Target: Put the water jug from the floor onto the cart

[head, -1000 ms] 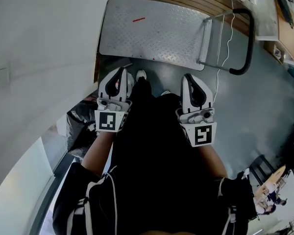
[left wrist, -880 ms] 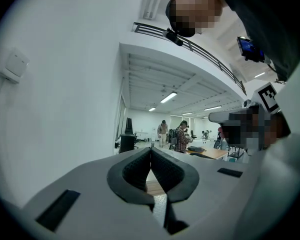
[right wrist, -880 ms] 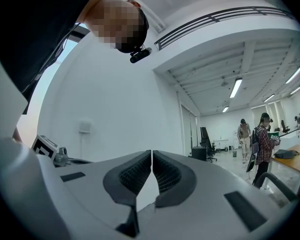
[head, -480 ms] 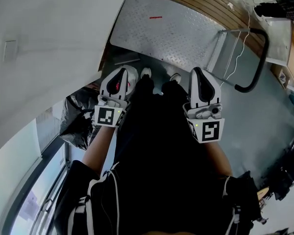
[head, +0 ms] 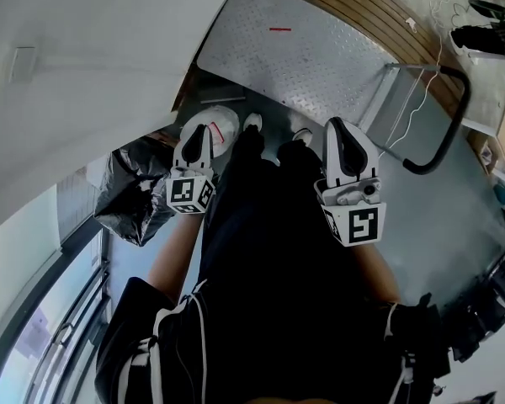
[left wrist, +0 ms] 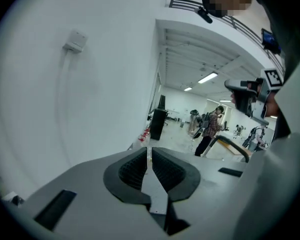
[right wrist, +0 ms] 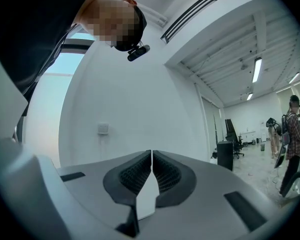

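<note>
The water jug [head: 226, 121] stands on the grey floor [head: 454, 217] right under the tip of the left gripper [head: 205, 133]. In the head view the gripper's front overlaps the jug's left side. Whether they touch cannot be told from above. The left gripper's own view looks over the jug at the white wall [left wrist: 65, 109], so the jug does not show there. Its jaws are closed together with nothing between them.

The right gripper [head: 337, 130] is held off to the jug's right, with the person's legs and shoes [head: 252, 123] between the two. Its jaws are also pressed together and empty.

From above the jug is a round, white, domed shape. A small spot of red shows at the edge where the gripper covers it, and no more detail can be made out.

The cart [head: 320, 57] stands just beyond the jug, a grey checker-plate deck with a short red mark [head: 279, 29] and a black handle [head: 442, 137] on the right. A crumpled black bag [head: 130, 196] lies on the floor left of the jug
</note>
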`<state>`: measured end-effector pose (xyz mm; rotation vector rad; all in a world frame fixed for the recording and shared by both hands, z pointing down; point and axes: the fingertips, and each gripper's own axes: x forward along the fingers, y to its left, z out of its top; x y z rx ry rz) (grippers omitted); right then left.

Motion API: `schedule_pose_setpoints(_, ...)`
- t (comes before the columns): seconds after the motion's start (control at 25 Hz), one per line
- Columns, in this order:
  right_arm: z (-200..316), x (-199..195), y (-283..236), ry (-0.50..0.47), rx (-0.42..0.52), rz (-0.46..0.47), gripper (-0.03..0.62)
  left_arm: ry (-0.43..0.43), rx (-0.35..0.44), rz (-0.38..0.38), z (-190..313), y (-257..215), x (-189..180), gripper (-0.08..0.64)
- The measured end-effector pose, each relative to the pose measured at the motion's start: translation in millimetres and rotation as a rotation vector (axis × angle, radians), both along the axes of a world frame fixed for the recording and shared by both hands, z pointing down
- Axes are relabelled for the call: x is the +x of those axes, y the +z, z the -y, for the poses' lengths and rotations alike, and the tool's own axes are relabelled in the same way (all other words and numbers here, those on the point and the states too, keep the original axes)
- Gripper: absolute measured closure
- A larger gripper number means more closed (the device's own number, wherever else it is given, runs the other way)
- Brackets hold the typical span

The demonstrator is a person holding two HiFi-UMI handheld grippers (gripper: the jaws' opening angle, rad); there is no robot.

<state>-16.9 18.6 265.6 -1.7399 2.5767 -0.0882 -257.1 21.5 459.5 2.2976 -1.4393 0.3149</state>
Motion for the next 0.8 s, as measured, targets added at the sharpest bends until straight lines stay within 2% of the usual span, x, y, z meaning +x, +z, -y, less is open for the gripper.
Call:
schedule_pose_setpoints(0.04,1,-4,1,-0.013,-0.003,-0.001,0.571,-0.002,-0.027,0.022,-2,12,-4,0.540)
schedule_pose_setpoints(0.12,4,-13,2,-0.040,-0.012,-0.011,0.571,0.061,-0.103,0.061,-13,40,-5,0.537)
schedule_pose_setpoints(0.2,7,-19,-2,-0.057,-0.008,-0.022,0.571,0.147,-0.192,0.077,-29,68,-2,0.455)
schedule_pose_setpoints(0.24,8,-22,-5,-0.062,0.000,-0.029,0.571,0.168,-0.235,0.076,-37,81,-3,0.448)
schedule_pose_setpoints(0.36,16,-32,-9,-0.066,0.019,-0.049,0.571,0.167,-0.340,0.081,-51,122,-17,0.430)
schedule_pose_setpoints(0.56,23,-55,-11,-0.071,-0.017,-0.028,0.571,0.101,-0.493,0.055,-71,180,-50,0.425)
schedule_pose_setpoints(0.68,30,-61,-16,-0.049,-0.017,-0.024,0.571,0.119,-0.576,0.062,-82,215,-58,0.419)
schedule_pose_setpoints(0.8,33,-74,-13,-0.054,-0.016,-0.058,0.571,0.151,-0.639,0.073,-82,247,-62,0.411)
